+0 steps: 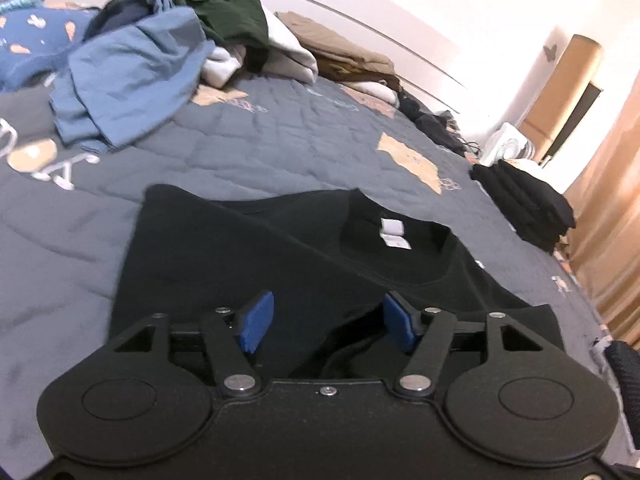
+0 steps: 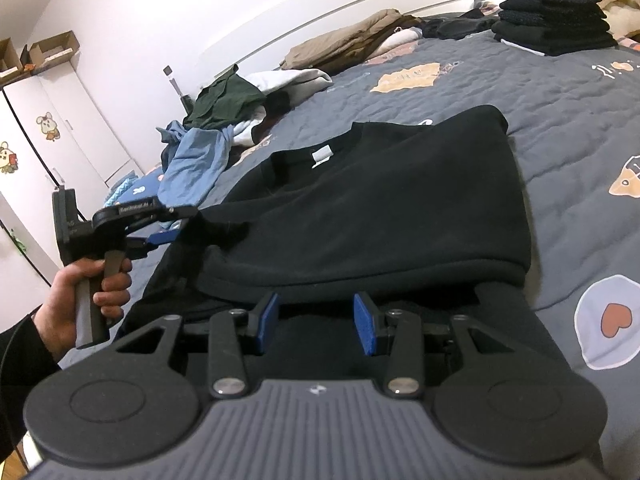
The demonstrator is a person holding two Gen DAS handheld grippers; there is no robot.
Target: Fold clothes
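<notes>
A black T-shirt (image 1: pixel 260 264) with a white neck label (image 1: pixel 394 234) lies on the grey quilted bed (image 1: pixel 280 140), collar away from me. In the right wrist view the black T-shirt (image 2: pixel 380 208) has one side doubled over, leaving a thick rolled edge near my fingers. My left gripper (image 1: pixel 328 322) hovers open over the shirt's near part, blue pads wide apart with fabric below them. From the right wrist view the left gripper (image 2: pixel 168 228), held by a hand (image 2: pixel 80 300), sits at the shirt's left edge. My right gripper (image 2: pixel 318 324) is open just short of the rolled edge.
Unfolded clothes are heaped at the far side: a blue garment (image 1: pixel 128 76), a dark green one (image 1: pixel 228 8), tan folded pieces (image 1: pixel 340 52). A stack of folded black clothes (image 1: pixel 524 200) sits near the bed's right edge. A white fan (image 1: pixel 508 146) and a curtain (image 1: pixel 608 200) stand beyond.
</notes>
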